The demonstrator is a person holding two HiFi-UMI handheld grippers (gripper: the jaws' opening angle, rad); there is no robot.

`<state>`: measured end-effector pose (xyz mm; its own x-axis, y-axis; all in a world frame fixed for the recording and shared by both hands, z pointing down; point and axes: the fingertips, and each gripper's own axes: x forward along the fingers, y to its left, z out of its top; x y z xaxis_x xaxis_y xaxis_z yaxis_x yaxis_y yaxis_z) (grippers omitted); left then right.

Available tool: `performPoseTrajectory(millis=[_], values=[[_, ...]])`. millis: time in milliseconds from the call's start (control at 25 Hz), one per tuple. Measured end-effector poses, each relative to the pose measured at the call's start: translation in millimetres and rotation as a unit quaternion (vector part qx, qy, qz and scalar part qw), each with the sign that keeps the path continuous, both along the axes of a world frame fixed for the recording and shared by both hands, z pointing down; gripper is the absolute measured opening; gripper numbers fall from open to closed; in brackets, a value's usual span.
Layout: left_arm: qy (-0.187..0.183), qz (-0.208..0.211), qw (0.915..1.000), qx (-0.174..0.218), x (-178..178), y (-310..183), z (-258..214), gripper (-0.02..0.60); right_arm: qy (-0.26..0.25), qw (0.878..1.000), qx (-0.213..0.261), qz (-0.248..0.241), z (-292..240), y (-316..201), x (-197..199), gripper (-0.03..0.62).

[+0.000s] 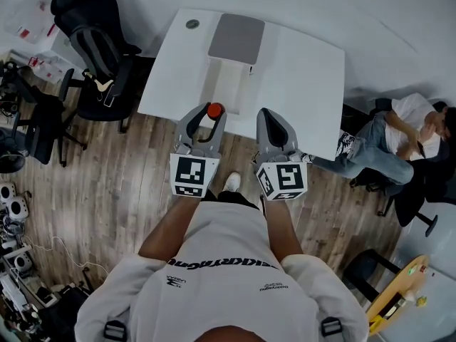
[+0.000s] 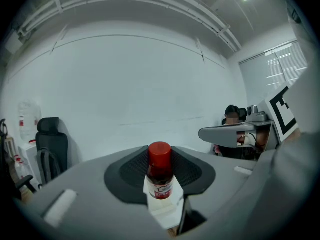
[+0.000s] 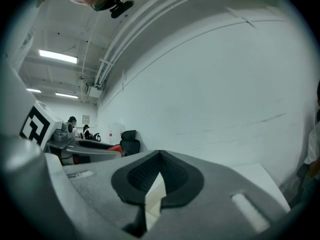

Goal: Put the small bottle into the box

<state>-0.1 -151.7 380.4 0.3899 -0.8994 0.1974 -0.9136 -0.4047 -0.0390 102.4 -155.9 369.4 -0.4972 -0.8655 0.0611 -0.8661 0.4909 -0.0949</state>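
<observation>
Small bottle (image 2: 160, 176), red-capped and with a red-and-white label, stands upright between the jaws of the left gripper (image 1: 208, 120). The dark pads close on its body from either side, with the cap rising clear above them. From the head view it hangs at the near edge of the white counter (image 1: 306, 63), carried in the air rather than resting on anything.

The right gripper (image 1: 269, 120) sits just beside the left one, on the person's right. Its jaws are drawn together at the tips and nothing is between them.

The box (image 1: 226, 84) is white and open. It lies on the counter directly beyond the bottle, with what looks like a grey lid (image 1: 236, 38) folded back at its far end. Its long axis runs away from the person, roughly in line with the way the left gripper points, so the opening is straight ahead of the bottle, not off to one side. The left hand is both the loaded one and the nearer to the opening, while the right is offset toward the box's right wall.

As I judge it, the grasp is done and the carry is under way. What remains is to move forward over the near wall, lower the bottle, and open the jaws. The upright bottle is tall for its base, so it could topple if let go before its bottom reaches the floor of the box.
</observation>
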Motion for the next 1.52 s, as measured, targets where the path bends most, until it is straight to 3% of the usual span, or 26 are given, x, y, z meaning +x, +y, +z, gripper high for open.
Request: performPoseTrajectory(millis=[400,1080,1320,1520], values=[[-0.002,0.002,1.0,-0.007,5.7,-26.8,7.5,0.143,0.001,1.0,-0.017,-0.004,16.5,-18.6,0.4,-0.002],[-0.008,0.039,0.9983,-0.042,-8.5,-91.2,51.6,0.143,0.012,0.999,-0.045,0.018,48.9,-65.4,-24.4,-0.002],[-0.029,0.052,0.9963,-0.061,-11.3,-110.9,74.0,0.143,0.021,0.998,-0.063,0.023,69.2,-76.6,-30.1,-0.002],[-0.027,0.054,0.9965,-0.057,-12.4,-124.3,86.8,0.143,0.022,0.997,-0.073,0.026,80.0,-81.8,-32.1,-0.002]])
